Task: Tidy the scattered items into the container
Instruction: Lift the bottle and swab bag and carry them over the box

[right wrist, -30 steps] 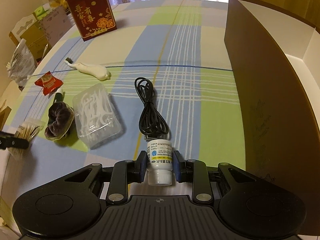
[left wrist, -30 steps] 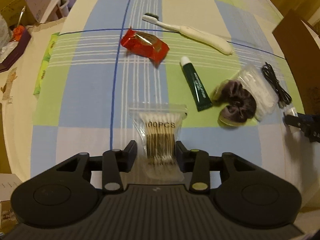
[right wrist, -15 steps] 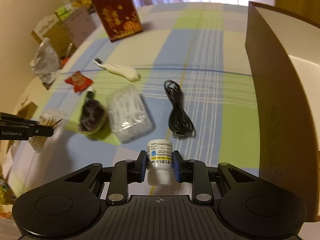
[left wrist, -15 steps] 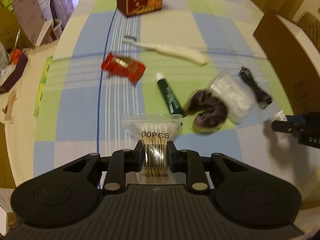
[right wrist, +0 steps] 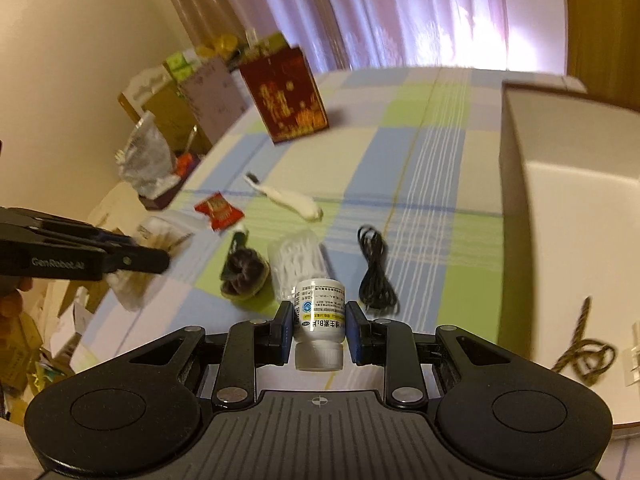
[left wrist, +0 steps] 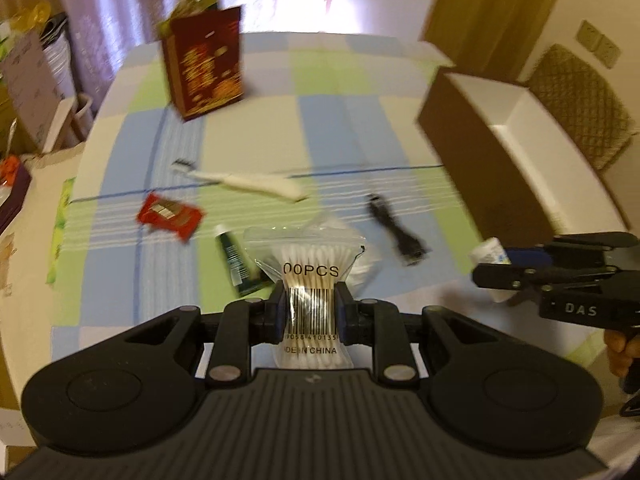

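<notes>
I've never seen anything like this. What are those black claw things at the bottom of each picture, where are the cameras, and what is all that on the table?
There is no robot: a person holds a two-fingered gripper in each hand, and each gripper carries a wide-angle camera looking forward along its fingers.

In the left view, the left gripper is shut on a bag of cotton swabs. In the right view, the right gripper is shut on a small white pill bottle.

On the checked tablecloth lie a toothbrush, a red snack packet, a green tube, a dark hair scrunchie, a clear box of floss picks and a black cable. The open brown box on the right is probably the container.
</notes>
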A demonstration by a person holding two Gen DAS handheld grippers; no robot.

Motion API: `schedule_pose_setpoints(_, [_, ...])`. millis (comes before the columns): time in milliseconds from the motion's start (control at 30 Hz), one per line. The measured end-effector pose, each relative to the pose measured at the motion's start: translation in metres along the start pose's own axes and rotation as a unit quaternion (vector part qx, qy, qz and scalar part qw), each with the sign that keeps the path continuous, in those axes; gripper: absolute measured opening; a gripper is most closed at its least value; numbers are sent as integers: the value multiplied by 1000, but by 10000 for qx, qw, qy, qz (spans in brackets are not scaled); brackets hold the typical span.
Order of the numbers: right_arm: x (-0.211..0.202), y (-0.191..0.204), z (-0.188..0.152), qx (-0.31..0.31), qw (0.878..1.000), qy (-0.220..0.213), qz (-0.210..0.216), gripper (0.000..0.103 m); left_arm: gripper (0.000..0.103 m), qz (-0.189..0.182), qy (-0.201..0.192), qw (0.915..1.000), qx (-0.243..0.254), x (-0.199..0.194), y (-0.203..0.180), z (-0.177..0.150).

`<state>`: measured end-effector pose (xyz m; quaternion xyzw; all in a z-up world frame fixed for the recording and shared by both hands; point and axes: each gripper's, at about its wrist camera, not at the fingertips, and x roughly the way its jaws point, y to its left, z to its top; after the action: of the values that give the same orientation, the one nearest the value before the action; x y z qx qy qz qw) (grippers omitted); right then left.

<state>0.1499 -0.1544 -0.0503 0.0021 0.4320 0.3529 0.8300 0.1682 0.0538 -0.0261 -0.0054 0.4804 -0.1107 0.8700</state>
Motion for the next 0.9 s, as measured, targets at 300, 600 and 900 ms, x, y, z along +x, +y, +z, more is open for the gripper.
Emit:
schedule_pose_setpoints(300, [-64, -26, 5, -80, 9980, -585, -214, 30, 19, -766, -433, 9952, 423, -20, -76, 25])
schedule_pose_setpoints(600, [-111, -67, -8, 102, 9947, -783, -665, 30, 19, -1413, -563, 9848, 835, -12, -151, 40])
schedule_pose_setpoints(900, [-129, -118, -14, 415, 9900, -803, -1078, 30, 19, -1715, -469, 9777, 1116, 20, -211, 55])
